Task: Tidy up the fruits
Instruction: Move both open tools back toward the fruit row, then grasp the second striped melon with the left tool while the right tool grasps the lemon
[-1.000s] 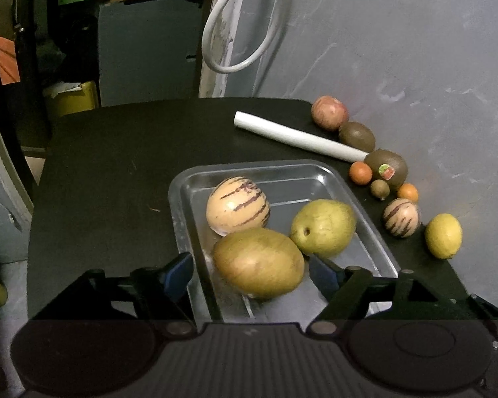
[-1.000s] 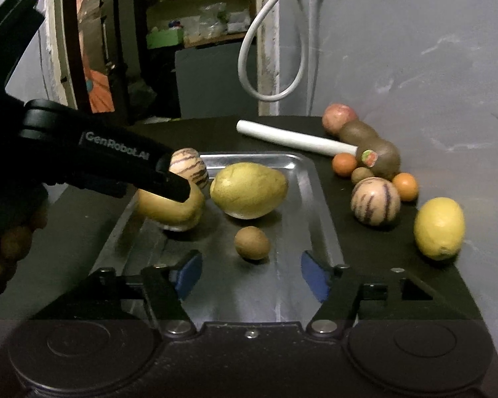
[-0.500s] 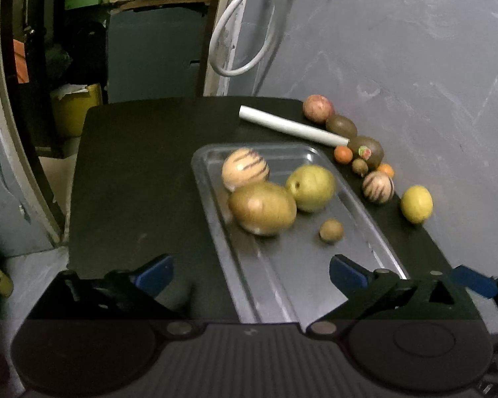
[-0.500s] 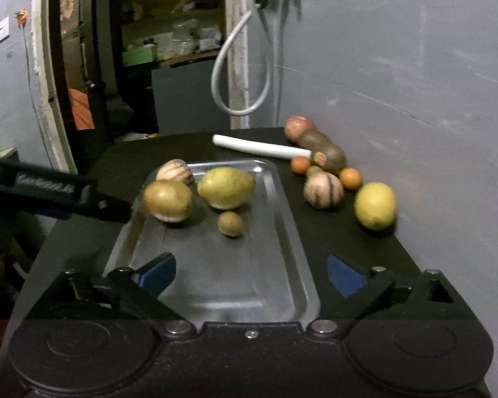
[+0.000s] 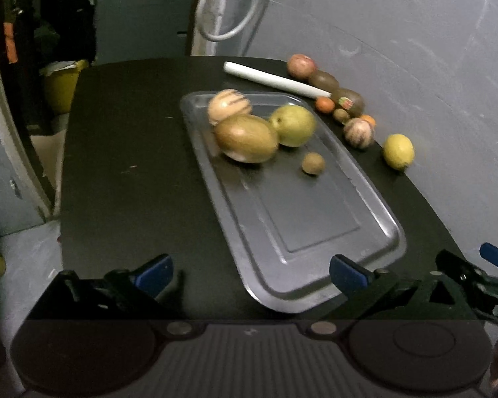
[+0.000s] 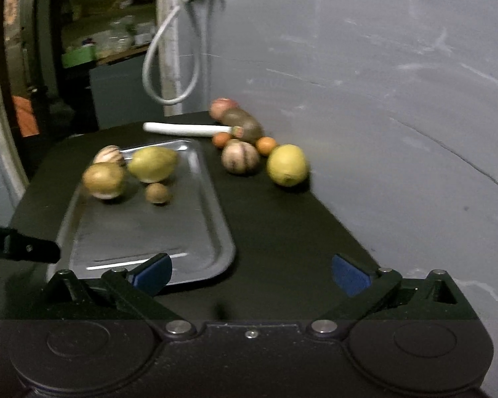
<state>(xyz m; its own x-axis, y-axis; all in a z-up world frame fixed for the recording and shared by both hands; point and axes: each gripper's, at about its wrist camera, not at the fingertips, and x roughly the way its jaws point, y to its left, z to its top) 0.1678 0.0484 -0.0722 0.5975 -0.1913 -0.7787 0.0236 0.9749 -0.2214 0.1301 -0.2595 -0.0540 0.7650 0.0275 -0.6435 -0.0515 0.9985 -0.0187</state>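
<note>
A metal tray point(image 5: 298, 219) on the black table holds a striped melon point(image 5: 229, 104), a large brown-yellow fruit point(image 5: 245, 137), a green pear point(image 5: 293, 125) and a small kiwi point(image 5: 313, 163), all at its far end. Along the wall lie a lemon point(image 5: 398, 151), a striped fruit point(image 5: 358, 132), small oranges, kiwis and an apple point(image 5: 301, 65). My left gripper point(image 5: 249, 273) stands open over the tray's near end, holding nothing. My right gripper point(image 6: 251, 272) is over the table beside the tray point(image 6: 142, 232); its jaws are opening with nothing between them. The lemon point(image 6: 287, 165) lies ahead of it.
A white roll point(image 5: 275, 79) lies behind the tray by the wall fruits. The grey wall point(image 6: 381, 99) runs along the table's right side. A white hose point(image 6: 169, 66) hangs at the back. The table edge drops off on the left, with a yellow bin point(image 5: 61, 89) beyond.
Both grippers opened wide and pulled back from the fruits. The left let go of the large brown-yellow fruit, the right drew away from the small kiwi; both fruits lie in the tray.
</note>
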